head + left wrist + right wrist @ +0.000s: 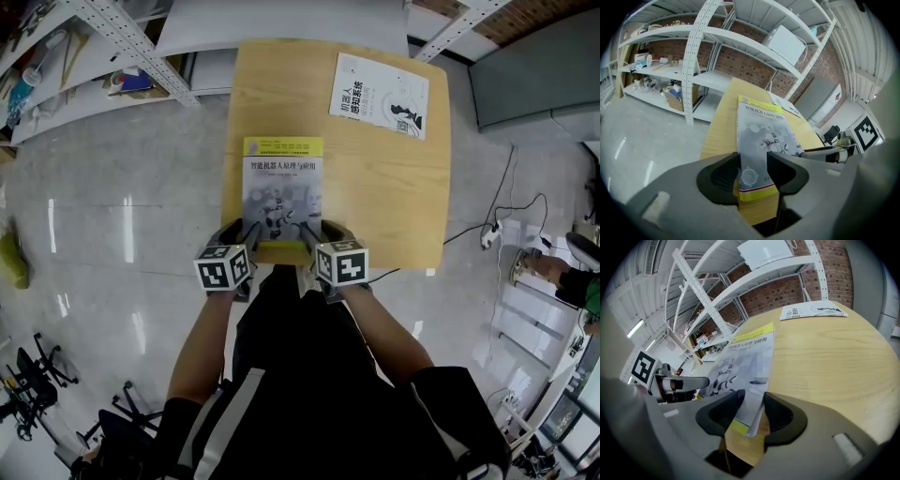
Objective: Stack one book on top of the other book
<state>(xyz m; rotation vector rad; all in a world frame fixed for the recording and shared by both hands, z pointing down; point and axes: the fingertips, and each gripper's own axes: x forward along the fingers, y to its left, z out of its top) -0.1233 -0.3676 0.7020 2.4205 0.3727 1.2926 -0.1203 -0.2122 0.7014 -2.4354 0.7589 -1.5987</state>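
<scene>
The yellow-and-grey book [282, 192] lies at the near edge of the desk [394, 206], its near corners pinched — left claw [752, 173] on one, right claw [749, 413] on the other. Its cover reads 智能机器人原理与应用. A white book [380, 94] lies well apart at the far right corner; metal shelving [122, 37] stands beyond.

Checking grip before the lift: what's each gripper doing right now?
Left gripper: closed on the grey-and-yellow paperback book, near-left corner.
Right gripper: closed on that book's near-right corner.
</scene>
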